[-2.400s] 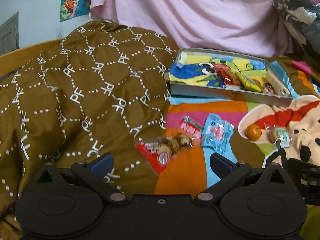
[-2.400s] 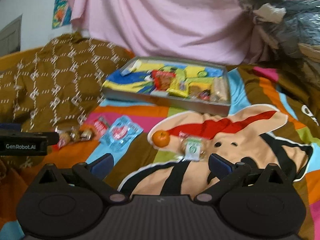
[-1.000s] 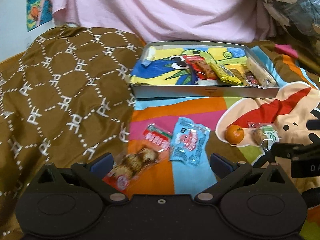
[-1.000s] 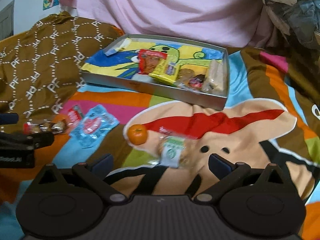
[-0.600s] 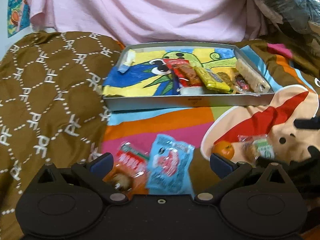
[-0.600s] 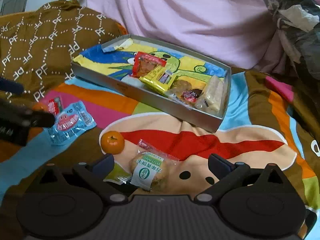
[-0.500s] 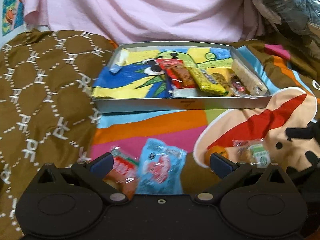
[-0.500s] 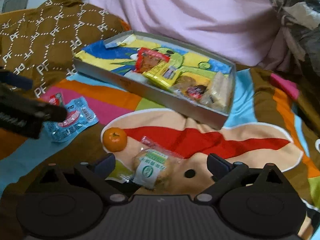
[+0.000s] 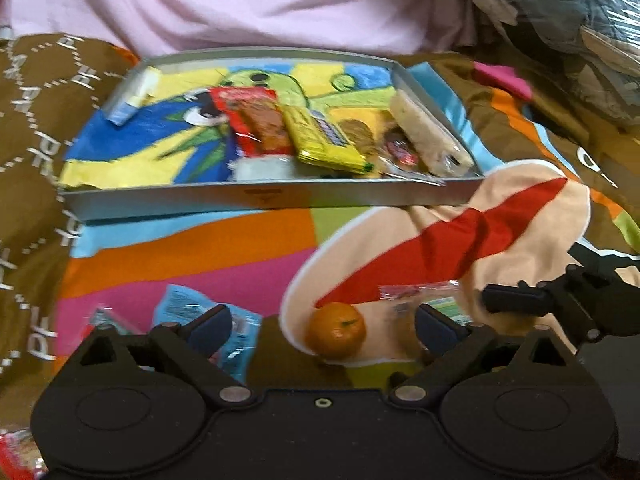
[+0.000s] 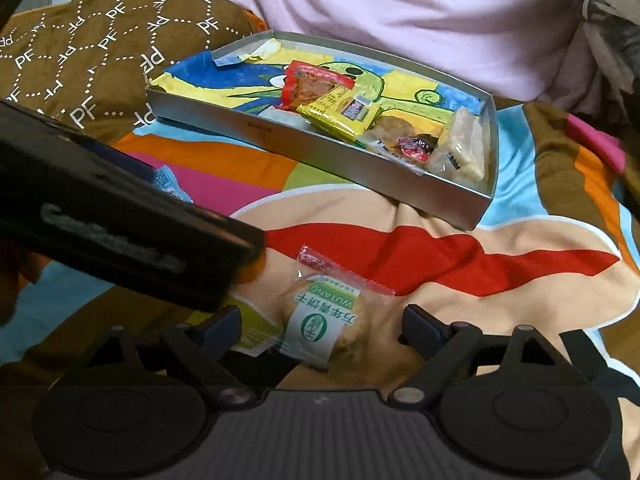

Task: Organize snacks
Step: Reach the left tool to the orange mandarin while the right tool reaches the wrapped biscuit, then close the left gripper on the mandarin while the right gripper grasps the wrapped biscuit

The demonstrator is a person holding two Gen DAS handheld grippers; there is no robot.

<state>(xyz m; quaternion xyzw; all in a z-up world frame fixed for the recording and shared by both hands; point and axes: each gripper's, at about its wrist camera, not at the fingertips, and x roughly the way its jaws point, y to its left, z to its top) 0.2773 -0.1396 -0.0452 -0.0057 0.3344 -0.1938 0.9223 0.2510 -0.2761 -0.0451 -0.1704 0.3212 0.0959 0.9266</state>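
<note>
Snacks lie loose on the blanket (image 10: 460,248). Right gripper (image 10: 320,326) is closing around the cookie pack (image 10: 324,320); left gripper (image 9: 320,322) closes around the orange (image 9: 337,335), which could roll toward six o'clock.

Pink sheet (image 9: 248,4) behind brown patterned blanket (image 10: 80,40), perhaps bedding.

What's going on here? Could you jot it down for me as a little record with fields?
Setting: colourful blanket on a bed
Container: grey tray, several snacks already inside
Loose snacks: orange, green-labelled pastry packet, blue packet
Left gripper: jaws closing, orange between them, untouched
Right gripper: jaws closing, pastry packet between them, not yet pinched
</note>
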